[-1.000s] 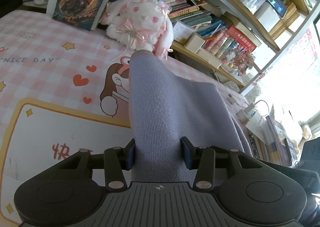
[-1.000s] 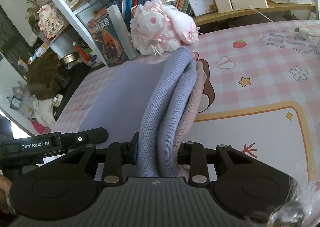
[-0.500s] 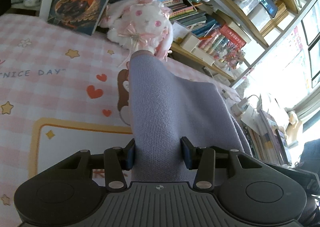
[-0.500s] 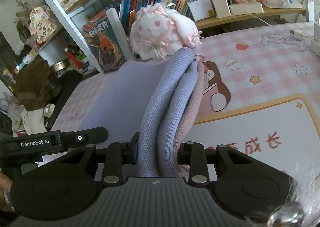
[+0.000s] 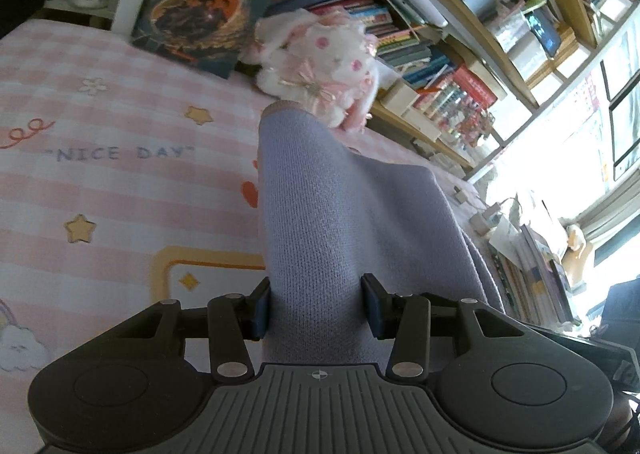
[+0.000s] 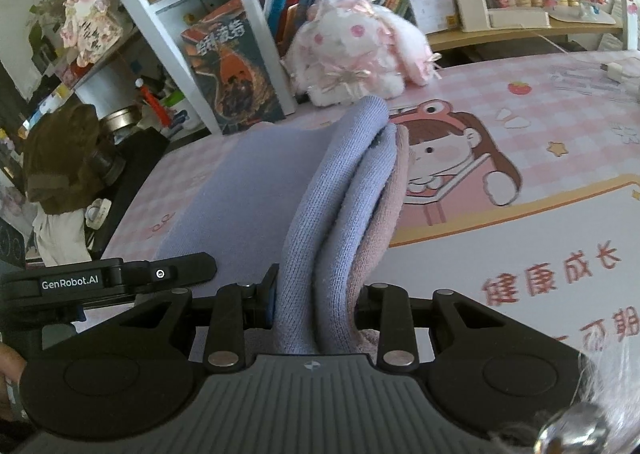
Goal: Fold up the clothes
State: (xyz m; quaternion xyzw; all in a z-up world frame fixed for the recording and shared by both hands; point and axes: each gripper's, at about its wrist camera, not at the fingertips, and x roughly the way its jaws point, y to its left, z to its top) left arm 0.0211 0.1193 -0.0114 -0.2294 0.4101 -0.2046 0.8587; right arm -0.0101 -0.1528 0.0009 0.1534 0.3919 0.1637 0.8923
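The pink checked desk mat (image 5: pixel 120 194) carries the printed words "NICE DAY" (image 5: pixel 120 153) toward its far edge, and in the right wrist view it bears large red Chinese characters, 健康成长 (image 6: pixel 552 270), near its front edge. A book (image 5: pixel 208 2) propped at the desk's far edge shows 哈利·波特 on its cover, and the black device (image 6: pixel 104 278) at the left reads "GenRobot.AI"

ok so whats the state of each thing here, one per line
left hand-held gripper: shut on garment
right hand-held gripper: shut on garment
garment: lilac knit, bunched in layers, lifted off the mat
book: upright, leaning on shelf
plush: resting on the mat
mat: flat
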